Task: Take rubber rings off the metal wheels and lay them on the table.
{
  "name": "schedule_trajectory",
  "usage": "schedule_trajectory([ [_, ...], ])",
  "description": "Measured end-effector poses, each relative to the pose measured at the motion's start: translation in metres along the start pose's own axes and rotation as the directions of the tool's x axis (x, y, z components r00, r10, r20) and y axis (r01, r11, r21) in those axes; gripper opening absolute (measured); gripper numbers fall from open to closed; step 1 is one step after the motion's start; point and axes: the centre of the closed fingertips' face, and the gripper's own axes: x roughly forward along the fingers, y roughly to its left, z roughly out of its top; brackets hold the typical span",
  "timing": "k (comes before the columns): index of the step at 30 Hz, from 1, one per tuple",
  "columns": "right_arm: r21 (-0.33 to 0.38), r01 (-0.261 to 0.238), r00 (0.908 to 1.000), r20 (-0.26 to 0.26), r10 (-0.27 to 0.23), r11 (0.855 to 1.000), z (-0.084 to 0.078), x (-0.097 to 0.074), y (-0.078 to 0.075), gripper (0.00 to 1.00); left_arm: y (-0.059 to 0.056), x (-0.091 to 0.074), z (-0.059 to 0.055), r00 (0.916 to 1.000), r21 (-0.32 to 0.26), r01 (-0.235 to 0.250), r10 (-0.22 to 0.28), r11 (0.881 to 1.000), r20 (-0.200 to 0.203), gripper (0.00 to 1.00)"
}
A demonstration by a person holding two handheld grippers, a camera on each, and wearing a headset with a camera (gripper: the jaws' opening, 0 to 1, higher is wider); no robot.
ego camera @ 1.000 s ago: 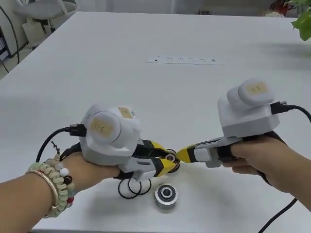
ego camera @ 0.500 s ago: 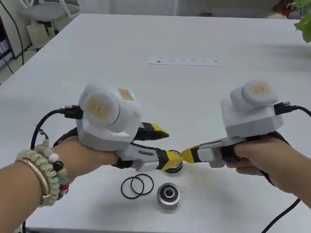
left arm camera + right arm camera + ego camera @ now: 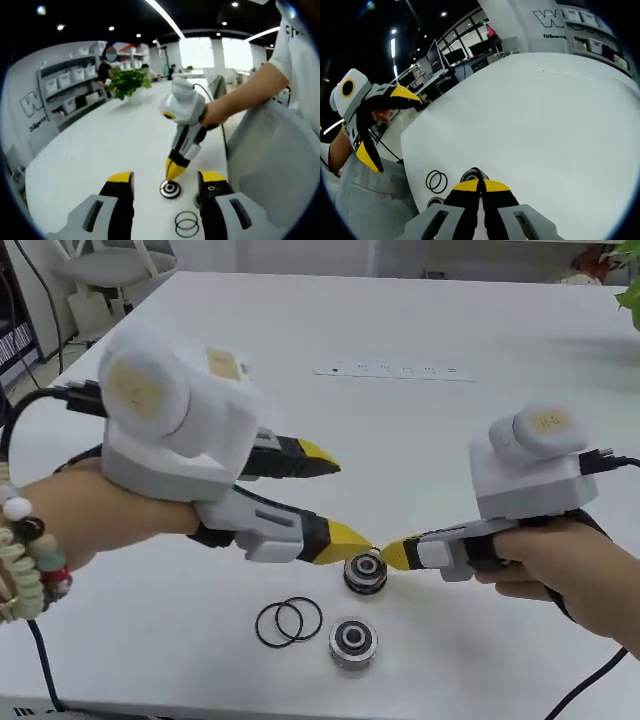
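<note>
Jaws on left gripper (image 3: 338, 497) wide apart, nothing between them. It's held up off the table (image 3: 200, 380), lower tip at roughly 11 o'clock from the far wheel (image 3: 365, 572). Two loose rubber rings (image 3: 288, 620) lie flat on the table, overlapping, at 7 o'clock from that wheel. Near wheel (image 3: 352, 638) sits just beside the rings at their 3 o'clock, and at 6 o'clock from the far wheel, apart from it. Right gripper (image 3: 395, 553) comes in from 3 o'clock, jaws pressed together, tips touching the far wheel at its 2 o'clock. Can't tell if any rubber is pinched between them. In the right gripper view the far wheel (image 3: 472, 175) sits just beyond the closed tips, rings (image 3: 436, 181) at its 9 o'clock.
</note>
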Motion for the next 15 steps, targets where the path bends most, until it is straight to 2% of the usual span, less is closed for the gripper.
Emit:
schedule_trajectory([
  [4, 0.001, 0.004, 1.0, 0.005, -0.004, 1.0, 0.002, -0.001, 0.001, 0.0, 0.003, -0.026, -0.005, 0.9997, -0.006, -0.023, 0.023, 1.0, -0.006, 0.54],
  [9, -0.01, 0.007, 0.9999, 0.011, -0.007, 1.0, 0.003, -0.002, 0.001, 0.0, 0.012, -0.058, -0.017, 0.9955, -0.039, -0.094, 0.094, 0.995, -0.004, 0.57],
  [15, -0.03, 0.004, 0.9998, 0.017, -0.003, 1.0, 0.008, -0.005, 0.008, 0.0, 0.013, -0.092, -0.04, 0.9853, -0.093, -0.171, 0.169, 0.981, -0.023, 0.61],
])
